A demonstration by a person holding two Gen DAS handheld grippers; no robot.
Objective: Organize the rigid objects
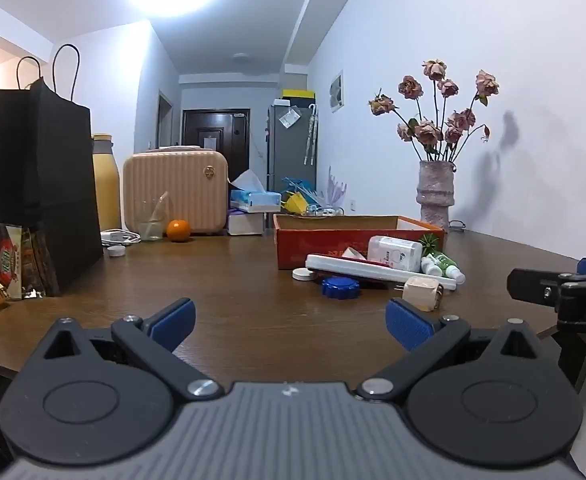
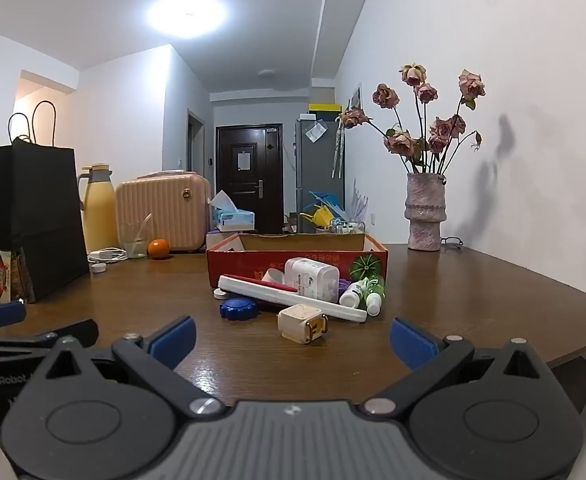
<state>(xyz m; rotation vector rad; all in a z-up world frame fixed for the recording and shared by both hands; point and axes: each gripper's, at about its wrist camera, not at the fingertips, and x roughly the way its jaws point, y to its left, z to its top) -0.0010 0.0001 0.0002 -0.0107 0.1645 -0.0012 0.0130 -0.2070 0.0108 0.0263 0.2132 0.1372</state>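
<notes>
Left tongs (image 1: 291,322): spread wide, nothing between the blue pads, low over the near edge of the dark brown wooden counter (image 1: 233,280).
Right tongs (image 2: 291,338): spread wide, likewise holding nothing; they sit just beside the left tongs.
Red cardboard box (image 2: 253,260): open-topped, straight ahead of the right tongs and ahead-right of the left tongs, resting on the counter.
Cluster of rigid objects: lies between the box and both tongs, against the box's front wall.
Cream square plug adapter (image 2: 303,323): nearest item to the right tongs, tipped on its side with prongs facing the tongs.
Long white flat bar (image 2: 289,298): lies slantwise just beyond the adapter.
Blue scalloped plastic lid (image 2: 239,308): flat on the counter, ahead-left of the right tongs, beside the bar.
White rectangular container (image 2: 313,278): behind the bar, against the box.
Two small white-and-green bottles (image 2: 367,290): lying down, caps toward the tongs, at the bar's right end.
Small white round cap (image 1: 304,275): ahead of the left tongs, just beyond the blue lid.
</notes>
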